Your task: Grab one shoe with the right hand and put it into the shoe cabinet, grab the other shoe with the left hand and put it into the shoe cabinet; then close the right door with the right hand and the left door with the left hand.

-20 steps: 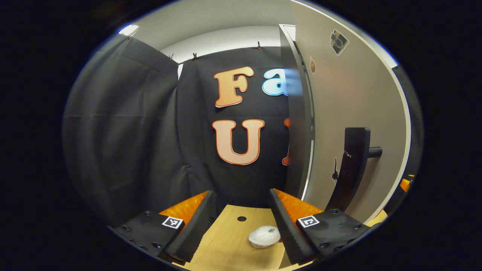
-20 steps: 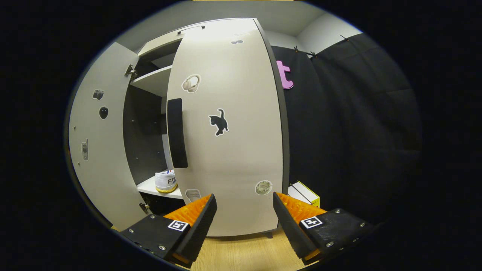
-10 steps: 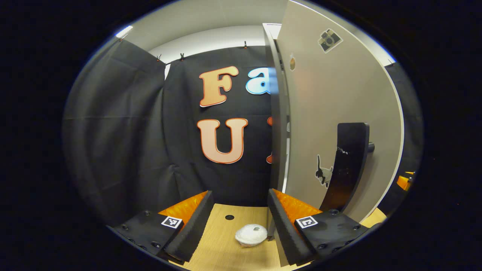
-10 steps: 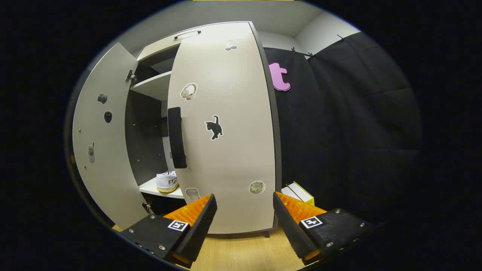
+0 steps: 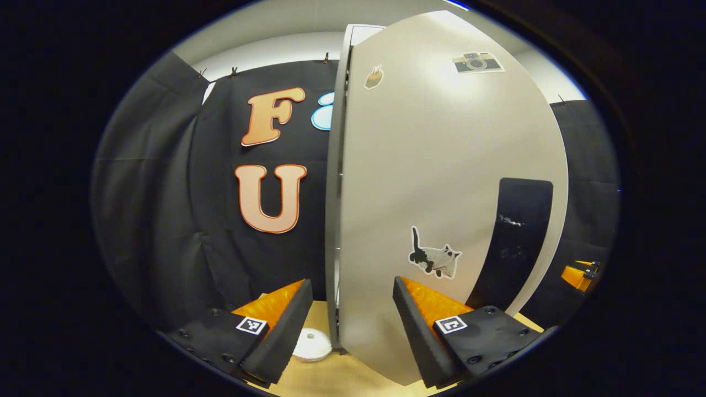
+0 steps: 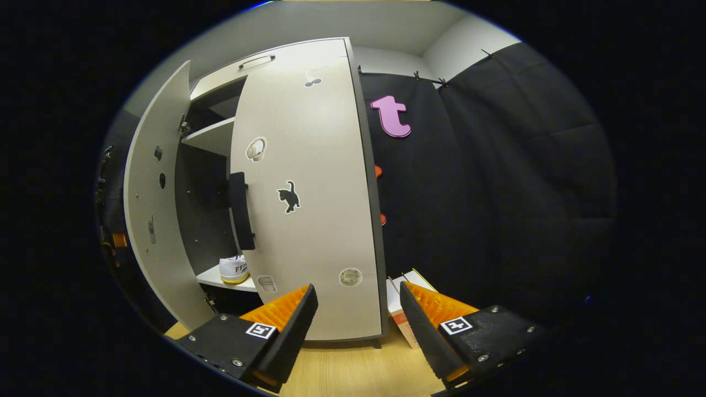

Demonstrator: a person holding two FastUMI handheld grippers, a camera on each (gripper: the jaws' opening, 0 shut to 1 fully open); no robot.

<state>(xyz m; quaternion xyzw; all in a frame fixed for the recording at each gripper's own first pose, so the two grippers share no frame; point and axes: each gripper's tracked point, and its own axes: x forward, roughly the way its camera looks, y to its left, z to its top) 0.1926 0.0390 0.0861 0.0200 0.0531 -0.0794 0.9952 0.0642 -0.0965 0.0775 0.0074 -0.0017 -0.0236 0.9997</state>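
A shoe (image 6: pixel 234 268) is seen on the lower shelf inside the cabinet (image 6: pixel 212 88); the right door (image 6: pixel 309 198) is judged almost shut, the left door (image 5: pixel 441 182) part open; the left gripper (image 5: pixel 348 325) is held spread and empty just before the door's face, the right gripper (image 6: pixel 357 325) likewise spread; the left door is best pushed flat, near its handle (image 5: pixel 515 237), slowly.

A shoe (image 6: pixel 234 268) sits on a shelf (image 6: pixel 227 280) inside the cabinet, between left door (image 6: pixel 157 220) and right door (image 6: pixel 309 220).
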